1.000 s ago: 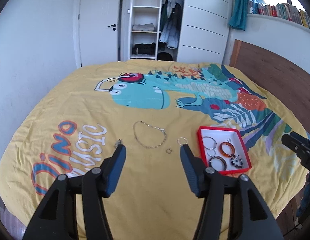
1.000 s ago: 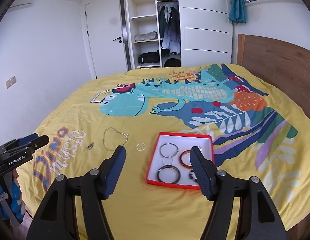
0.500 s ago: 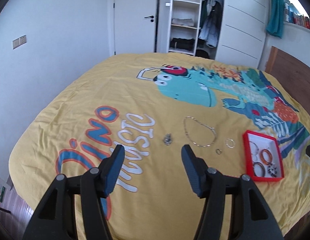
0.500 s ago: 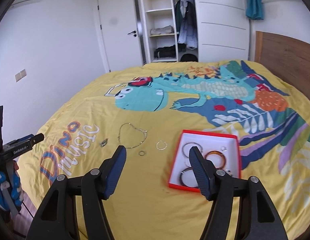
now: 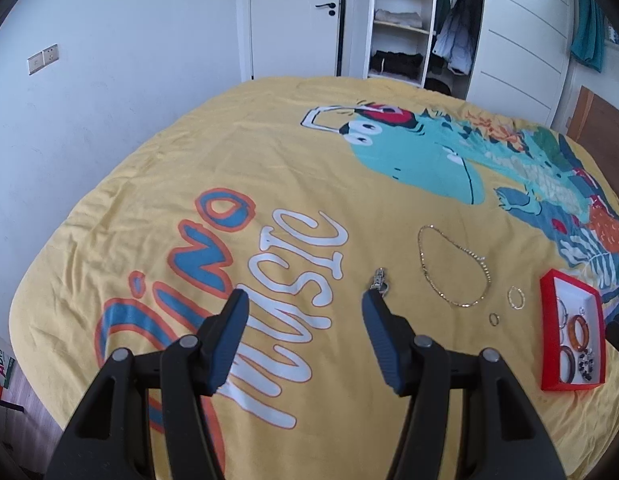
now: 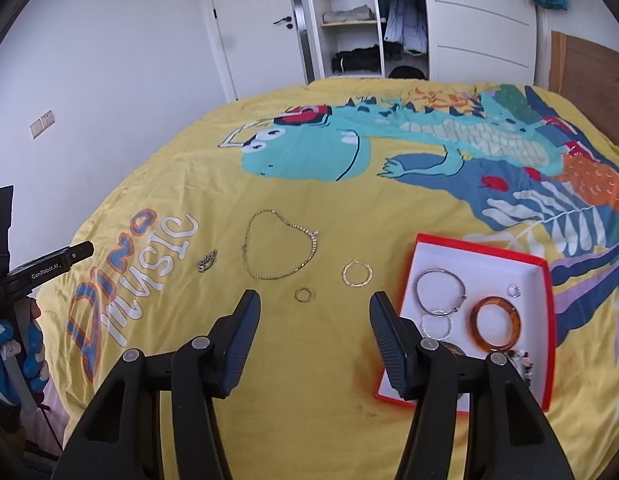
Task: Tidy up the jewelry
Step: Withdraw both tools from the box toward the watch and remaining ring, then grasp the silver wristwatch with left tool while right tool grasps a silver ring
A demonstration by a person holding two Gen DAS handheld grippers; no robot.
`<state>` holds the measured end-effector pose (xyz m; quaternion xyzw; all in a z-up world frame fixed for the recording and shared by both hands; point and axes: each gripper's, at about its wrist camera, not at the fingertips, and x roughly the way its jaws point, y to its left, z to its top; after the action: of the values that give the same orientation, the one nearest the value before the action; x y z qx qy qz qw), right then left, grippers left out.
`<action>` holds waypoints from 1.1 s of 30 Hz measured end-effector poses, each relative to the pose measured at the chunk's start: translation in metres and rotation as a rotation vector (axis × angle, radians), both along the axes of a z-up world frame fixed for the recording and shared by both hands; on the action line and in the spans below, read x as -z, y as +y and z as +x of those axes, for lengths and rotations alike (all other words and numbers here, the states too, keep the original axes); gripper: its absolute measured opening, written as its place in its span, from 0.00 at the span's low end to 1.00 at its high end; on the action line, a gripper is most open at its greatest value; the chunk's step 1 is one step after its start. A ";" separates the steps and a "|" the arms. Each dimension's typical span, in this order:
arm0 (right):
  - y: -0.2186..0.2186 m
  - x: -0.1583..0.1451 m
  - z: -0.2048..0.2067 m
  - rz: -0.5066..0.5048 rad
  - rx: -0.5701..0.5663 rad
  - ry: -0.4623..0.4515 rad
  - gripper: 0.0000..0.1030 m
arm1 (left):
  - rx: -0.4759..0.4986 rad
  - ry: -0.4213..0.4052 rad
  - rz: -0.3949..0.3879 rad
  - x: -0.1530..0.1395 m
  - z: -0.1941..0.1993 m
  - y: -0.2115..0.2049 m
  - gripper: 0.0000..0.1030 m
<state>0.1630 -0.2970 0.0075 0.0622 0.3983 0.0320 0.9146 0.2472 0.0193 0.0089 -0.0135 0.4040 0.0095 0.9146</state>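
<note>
We hold the left gripper (image 5: 305,300) above the yellow bedspread (image 5: 293,168), its two blue-padded fingers (image 5: 228,340) spread wide with nothing between them, over the white "music" lettering (image 5: 293,280). Just beyond the tip of its right-hand finger lies a small silver trinket (image 5: 380,281), too small for us to identify more closely. To the right of that piece we see the gold chain necklace (image 5: 453,266) laid out in an open loop, followed by a thin gold hoop (image 5: 515,298) and a small ring (image 5: 494,319), each resting apart from the others on the fabric. At the right edge stands the red-rimmed jewelry box (image 5: 549,360) with a white interior. Our right gripper (image 6: 312,304) is likewise wide open and empty, hovering over the bedspread with the small ring just ahead of the gap between its fingers and the gold hoop slightly farther on, to the right. In the right wrist view the box, beside the right-hand finger, holds a silver bangle (image 6: 440,291), an amber bangle (image 6: 495,323), a small silver ring (image 6: 513,290), a thin pale hoop (image 6: 436,327) and, partly hidden behind the gripper, dark beaded pieces (image 6: 523,360). An open wardrobe (image 6: 349,20) and a white door (image 6: 261,20) stand beyond the bed.
</note>
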 end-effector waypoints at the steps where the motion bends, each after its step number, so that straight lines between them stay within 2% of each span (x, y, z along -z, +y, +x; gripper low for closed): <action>1: 0.000 0.007 0.006 0.006 -0.006 0.012 0.52 | 0.004 0.004 0.001 0.003 0.003 -0.002 0.55; 5: 0.006 0.030 0.027 0.015 -0.028 0.046 0.48 | 0.041 0.024 -0.004 0.023 0.023 -0.016 0.55; 14: 0.018 0.091 0.071 0.060 -0.063 0.148 0.44 | 0.123 0.113 -0.051 0.074 0.067 -0.045 0.55; 22: 0.017 0.136 0.102 0.089 -0.057 0.215 0.42 | 0.161 0.181 -0.042 0.116 0.100 -0.068 0.55; 29: 0.018 0.153 0.119 0.102 -0.057 0.224 0.37 | 0.158 0.225 -0.045 0.144 0.121 -0.073 0.55; 33: 0.023 0.158 0.125 0.096 -0.064 0.222 0.34 | 0.150 0.216 -0.044 0.152 0.123 -0.074 0.52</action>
<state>0.2875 -0.2744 -0.1508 0.0962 0.4971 0.0732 0.8592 0.3701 -0.0550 -0.1433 -0.0023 0.5002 -0.0667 0.8633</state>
